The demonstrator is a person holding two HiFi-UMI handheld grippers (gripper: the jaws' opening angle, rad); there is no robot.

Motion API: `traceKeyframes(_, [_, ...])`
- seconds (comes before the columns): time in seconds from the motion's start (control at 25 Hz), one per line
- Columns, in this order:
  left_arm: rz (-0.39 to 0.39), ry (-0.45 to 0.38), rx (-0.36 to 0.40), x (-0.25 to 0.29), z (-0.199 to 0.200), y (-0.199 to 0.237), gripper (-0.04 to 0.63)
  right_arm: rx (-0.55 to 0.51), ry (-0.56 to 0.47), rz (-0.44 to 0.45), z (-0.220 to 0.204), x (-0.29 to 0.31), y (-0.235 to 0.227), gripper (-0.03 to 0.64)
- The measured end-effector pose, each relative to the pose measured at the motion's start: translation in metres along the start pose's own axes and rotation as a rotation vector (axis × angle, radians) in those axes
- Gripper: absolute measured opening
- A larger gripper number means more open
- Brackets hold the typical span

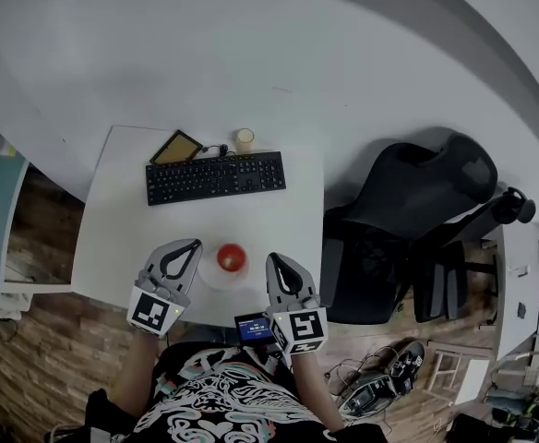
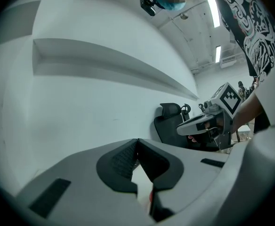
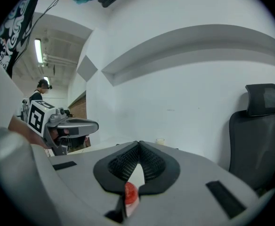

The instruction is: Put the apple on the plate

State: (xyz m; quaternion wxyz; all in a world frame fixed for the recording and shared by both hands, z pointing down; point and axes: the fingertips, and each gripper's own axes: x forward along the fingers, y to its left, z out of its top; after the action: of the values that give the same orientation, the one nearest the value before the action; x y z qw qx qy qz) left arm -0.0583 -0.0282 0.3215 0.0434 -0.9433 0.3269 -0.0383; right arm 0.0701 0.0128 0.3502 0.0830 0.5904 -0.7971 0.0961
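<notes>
Apple's place: the apple (image 1: 232, 257) sits on the plate (image 1: 207, 280), near the front edge of the desk (image 1: 122, 220), between the two grippers and touching neither.
Left gripper: the left gripper (image 1: 194, 245) has its jaws together with nothing between them. It is held just left of the plate.
Right gripper: the right gripper (image 1: 273, 260) also has its jaws pressed together and empty. In its own view the apple shows only as a red patch below and beyond the jaws, not in them.
Task standing: judged from how things lie, the apple looks to be placed already.
Main risk: a sideways swing of either gripper could strike the apple or the plate's rim, since both tips are close by.
Cause and result: the apple is round, so a knock would likely roll it off the shallow plate. With the desk's edge so near, it could go on to the floor.
Lesser risk: the pale plate is hard to tell from the white desk, so its rim is easy to clip without noticing.
Apple's pointing: I cannot make out a stem or a dimple, so I cannot tell which way it points.
Apple's long axis: none that shows. From above it reads as near round, no wider one way than another.
</notes>
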Motion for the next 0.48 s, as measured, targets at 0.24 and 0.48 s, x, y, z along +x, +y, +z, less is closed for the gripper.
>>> traceKeyframes(0.24, [0.018,0.011,-0.007,-0.0036,-0.0029,0.0076,0.015,0.006,0.006,0.006,0.0004,0.0045,0.0013,0.028])
traceKeyframes(0.48, [0.017,0.024,-0.015,-0.0036,-0.0092,0.0073,0.015,0.010,0.020,0.013,-0.0051,0.0073,0.0030,0.028])
